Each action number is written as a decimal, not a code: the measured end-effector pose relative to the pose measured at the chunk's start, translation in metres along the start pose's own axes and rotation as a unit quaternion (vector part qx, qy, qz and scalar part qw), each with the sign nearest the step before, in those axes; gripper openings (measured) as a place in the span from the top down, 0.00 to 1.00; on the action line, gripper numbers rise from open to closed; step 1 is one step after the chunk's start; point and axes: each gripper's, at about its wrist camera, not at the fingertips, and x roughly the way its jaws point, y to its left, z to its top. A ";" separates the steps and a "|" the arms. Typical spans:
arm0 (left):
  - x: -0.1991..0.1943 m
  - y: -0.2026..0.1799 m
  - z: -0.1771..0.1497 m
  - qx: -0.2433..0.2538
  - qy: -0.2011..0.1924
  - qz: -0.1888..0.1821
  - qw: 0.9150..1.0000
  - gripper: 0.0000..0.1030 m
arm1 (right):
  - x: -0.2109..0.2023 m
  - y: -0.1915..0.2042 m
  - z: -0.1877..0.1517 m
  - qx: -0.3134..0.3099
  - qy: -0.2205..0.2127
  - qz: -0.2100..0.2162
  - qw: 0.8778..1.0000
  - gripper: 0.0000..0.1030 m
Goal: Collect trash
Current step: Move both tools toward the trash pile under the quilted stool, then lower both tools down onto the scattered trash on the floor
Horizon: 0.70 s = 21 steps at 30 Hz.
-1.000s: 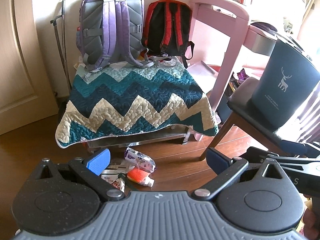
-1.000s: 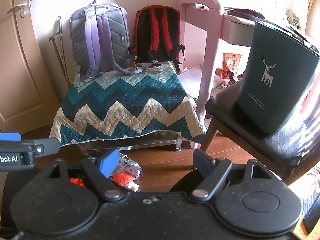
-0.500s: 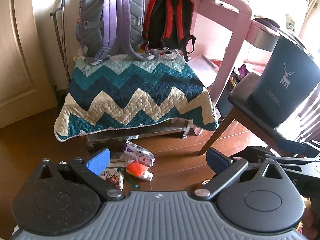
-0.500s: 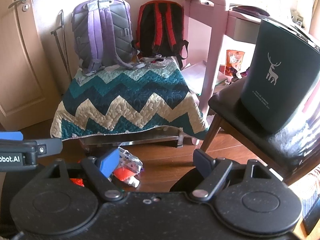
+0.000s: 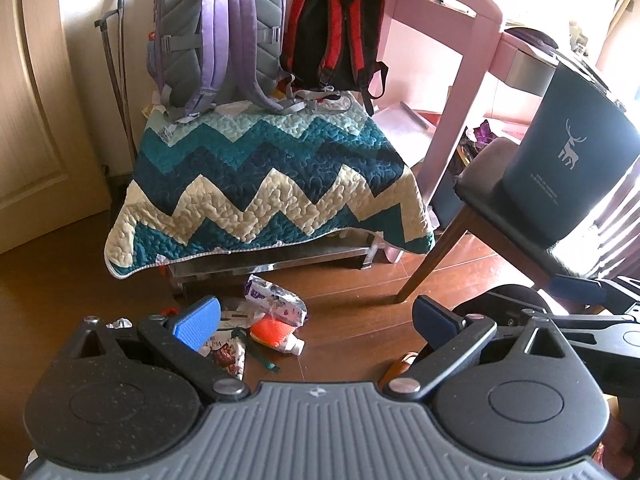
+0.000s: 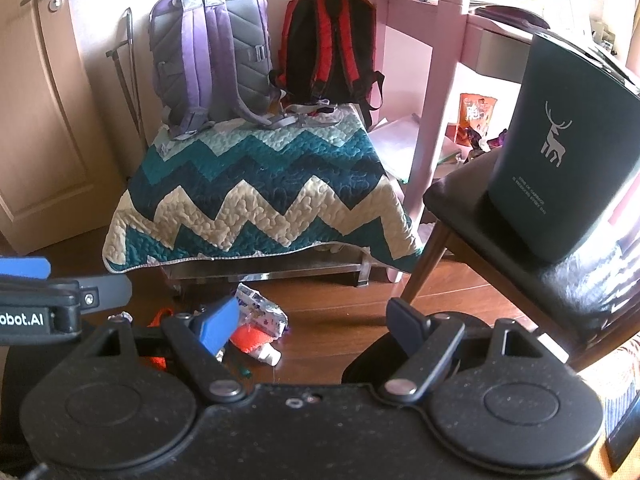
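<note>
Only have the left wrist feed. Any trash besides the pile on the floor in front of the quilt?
Observer: Yes. The right wrist view shows an orange snack bag standing under the pink desk, past its leg. It doesn't show in your view.
Operator: Right gripper state? I only see its side.
Observer: The right gripper is open, jaws wide apart, nothing between them.

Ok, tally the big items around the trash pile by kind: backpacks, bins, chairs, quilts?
Backpacks: 2, purple and red-black
Bins: 1, the dark deer-print bin
Chairs: 1, under the bin
Quilts: 1, the zigzag quilt
Total: 5
</note>
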 end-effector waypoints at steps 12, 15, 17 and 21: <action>0.006 0.006 0.001 -0.012 0.015 0.002 1.000 0.00 | 0.007 0.001 0.003 -0.004 0.013 0.005 1.000 0.21; 0.008 0.009 0.002 -0.016 0.016 0.003 1.000 0.00 | 0.009 0.000 0.003 -0.006 0.014 0.006 1.000 0.21; 0.011 0.013 0.003 -0.020 0.017 0.004 1.000 0.00 | 0.011 0.000 0.004 -0.007 0.014 0.006 1.000 0.21; 0.023 0.027 0.011 -0.036 0.016 0.016 0.999 0.00 | 0.021 -0.001 0.011 -0.012 0.015 0.011 1.000 0.21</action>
